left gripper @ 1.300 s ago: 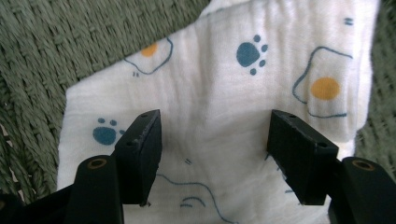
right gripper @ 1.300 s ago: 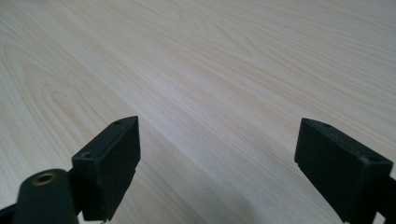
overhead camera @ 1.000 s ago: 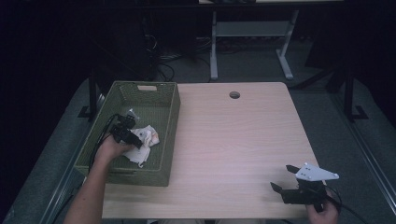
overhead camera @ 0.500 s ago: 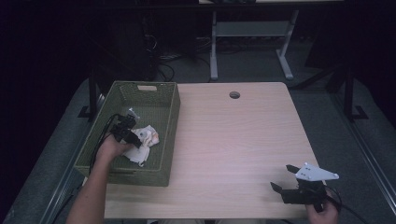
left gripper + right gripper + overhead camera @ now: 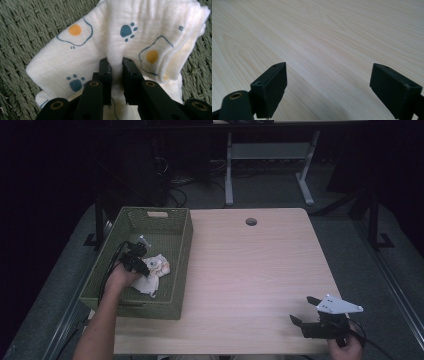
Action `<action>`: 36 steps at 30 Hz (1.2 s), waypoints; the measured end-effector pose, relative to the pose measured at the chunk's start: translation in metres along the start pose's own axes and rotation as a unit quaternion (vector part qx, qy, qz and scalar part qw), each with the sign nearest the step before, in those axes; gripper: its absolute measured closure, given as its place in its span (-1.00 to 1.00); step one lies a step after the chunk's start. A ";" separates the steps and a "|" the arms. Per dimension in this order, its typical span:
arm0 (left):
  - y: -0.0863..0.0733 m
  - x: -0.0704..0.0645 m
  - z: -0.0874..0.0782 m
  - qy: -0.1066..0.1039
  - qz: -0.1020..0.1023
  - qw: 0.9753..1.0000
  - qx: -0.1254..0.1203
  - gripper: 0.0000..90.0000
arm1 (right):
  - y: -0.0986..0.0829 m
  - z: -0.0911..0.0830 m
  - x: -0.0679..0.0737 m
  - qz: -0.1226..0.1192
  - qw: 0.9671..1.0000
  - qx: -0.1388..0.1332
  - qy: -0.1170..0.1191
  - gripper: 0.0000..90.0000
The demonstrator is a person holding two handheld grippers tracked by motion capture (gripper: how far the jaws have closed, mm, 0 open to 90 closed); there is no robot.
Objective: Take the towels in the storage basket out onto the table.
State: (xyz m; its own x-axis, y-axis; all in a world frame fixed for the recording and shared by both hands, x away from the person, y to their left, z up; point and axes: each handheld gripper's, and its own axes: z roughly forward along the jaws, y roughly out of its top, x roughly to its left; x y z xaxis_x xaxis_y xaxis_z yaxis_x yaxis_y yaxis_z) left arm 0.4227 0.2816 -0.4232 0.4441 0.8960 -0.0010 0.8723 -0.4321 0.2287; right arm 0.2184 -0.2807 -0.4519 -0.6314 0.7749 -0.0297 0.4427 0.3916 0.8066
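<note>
Left gripper [image 5: 115, 65] is pinching a fold of the printed cloth [image 5: 130, 37] inside the green basket [image 5: 176, 265] at frame left; lifting straight up should clear the rim, right gripper [image 5: 306, 316] idling spread at lower right.

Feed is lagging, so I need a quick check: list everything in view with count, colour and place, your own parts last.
Basket: one, green woven, left side of table.
Cloth: one, white with blue paw prints and orange-centred outlines, inside basket, a fold pinched between the left jaws.
Table: one, light wood, round hole near far edge.
Left gripper: one, black, in basket, shut on cloth.
Right gripper: one, black with grey plate, near right table corner, jaws wide apart over bare wood.
</note>
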 end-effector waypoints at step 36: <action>-0.030 0.011 -0.068 -0.058 -0.032 0.990 -0.126 0.88 | -0.001 -0.002 -0.001 0.005 1.000 -0.003 -0.007 -0.69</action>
State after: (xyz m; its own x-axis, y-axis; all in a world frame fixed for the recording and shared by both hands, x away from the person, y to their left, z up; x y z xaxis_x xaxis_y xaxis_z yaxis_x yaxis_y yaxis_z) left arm 0.3876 0.3113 -0.3635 0.4230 0.8967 -0.1307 0.8266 -0.3227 0.4610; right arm 0.2172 -0.2828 -0.4516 -0.6185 0.7852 -0.0304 0.4442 0.3814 0.8107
